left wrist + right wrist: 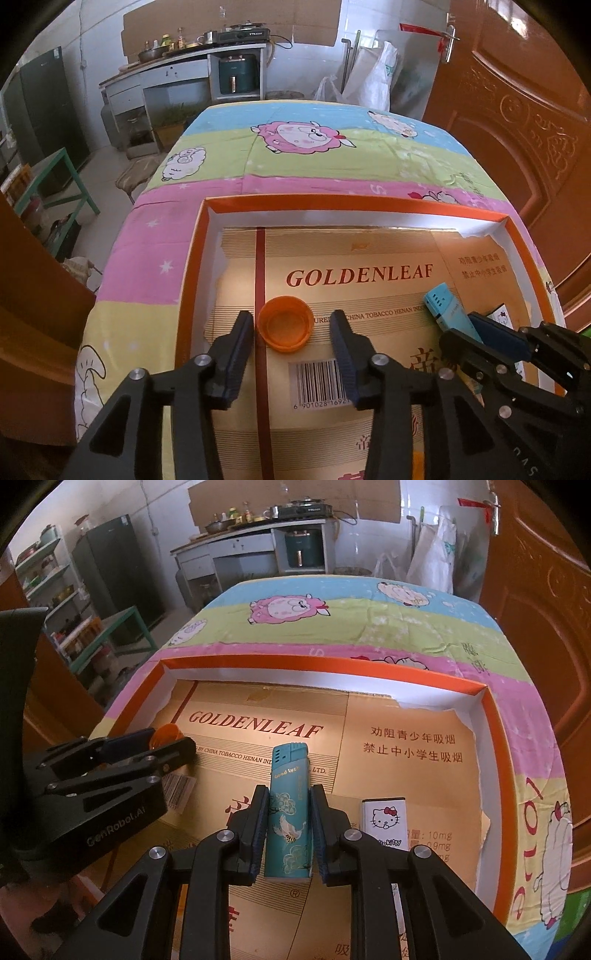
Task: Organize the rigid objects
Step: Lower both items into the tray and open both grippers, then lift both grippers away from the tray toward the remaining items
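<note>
Left claw (291, 325) released around orange cap (285, 324); right claw (287, 805) grasping teal lighter (288, 812) beside white lighter (384, 821).

An orange cap (284, 328) lies open side up on the gold card lining of the orange-rimmed tray (354, 204), left of centre, over a red stripe. A teal lighter (288, 812) printed with cranes and clouds points its head toward the far rim. Just right of it lies a white Hello Kitty lighter (385, 821), flat.
</note>
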Available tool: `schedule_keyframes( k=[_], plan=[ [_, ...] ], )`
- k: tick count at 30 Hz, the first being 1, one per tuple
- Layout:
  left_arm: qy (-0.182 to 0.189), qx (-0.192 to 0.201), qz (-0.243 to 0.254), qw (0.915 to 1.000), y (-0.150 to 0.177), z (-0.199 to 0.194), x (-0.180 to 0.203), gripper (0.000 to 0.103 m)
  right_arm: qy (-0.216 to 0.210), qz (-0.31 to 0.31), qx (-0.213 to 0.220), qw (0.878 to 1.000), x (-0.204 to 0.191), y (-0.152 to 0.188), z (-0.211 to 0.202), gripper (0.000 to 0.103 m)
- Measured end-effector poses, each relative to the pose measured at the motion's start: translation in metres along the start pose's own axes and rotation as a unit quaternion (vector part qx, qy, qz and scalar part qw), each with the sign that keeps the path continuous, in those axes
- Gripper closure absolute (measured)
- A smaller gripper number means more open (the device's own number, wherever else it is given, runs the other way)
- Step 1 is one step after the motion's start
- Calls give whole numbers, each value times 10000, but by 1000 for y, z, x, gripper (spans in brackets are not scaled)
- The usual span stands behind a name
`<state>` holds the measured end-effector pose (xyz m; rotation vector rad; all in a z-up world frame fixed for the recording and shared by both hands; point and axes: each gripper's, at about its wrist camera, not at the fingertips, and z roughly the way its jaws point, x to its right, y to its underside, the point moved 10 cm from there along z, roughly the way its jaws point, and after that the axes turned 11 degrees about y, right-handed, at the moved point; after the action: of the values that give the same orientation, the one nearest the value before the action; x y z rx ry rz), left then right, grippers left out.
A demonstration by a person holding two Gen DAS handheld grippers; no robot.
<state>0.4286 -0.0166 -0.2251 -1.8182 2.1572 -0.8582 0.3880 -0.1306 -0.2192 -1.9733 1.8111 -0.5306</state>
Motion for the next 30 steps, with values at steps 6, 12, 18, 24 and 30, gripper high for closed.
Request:
schedule_keyframes(
  k=[6,12,18,24,30],
  plan=[
    [-16,140,17,9999,-2,-7,1,55,36,-104,100,9999,-2,1,-4,76],
    [-55,174,76,9998,-1,-14,2,55,-7,-112,146,9998,-4,0,-8,75],
    [-87,327,76,9994,-3,-25,2,55,-20,-67,244,9997,-3,-1,-17,75],
    [-51,622,39,9980,-5,-48,5,55,30,-5,454,9990,1,-5,-31,74],
    [-22,816,74,9966,-2,-70,9,55,13,96,584,9982,7,-5,-48,74]
  ],
)
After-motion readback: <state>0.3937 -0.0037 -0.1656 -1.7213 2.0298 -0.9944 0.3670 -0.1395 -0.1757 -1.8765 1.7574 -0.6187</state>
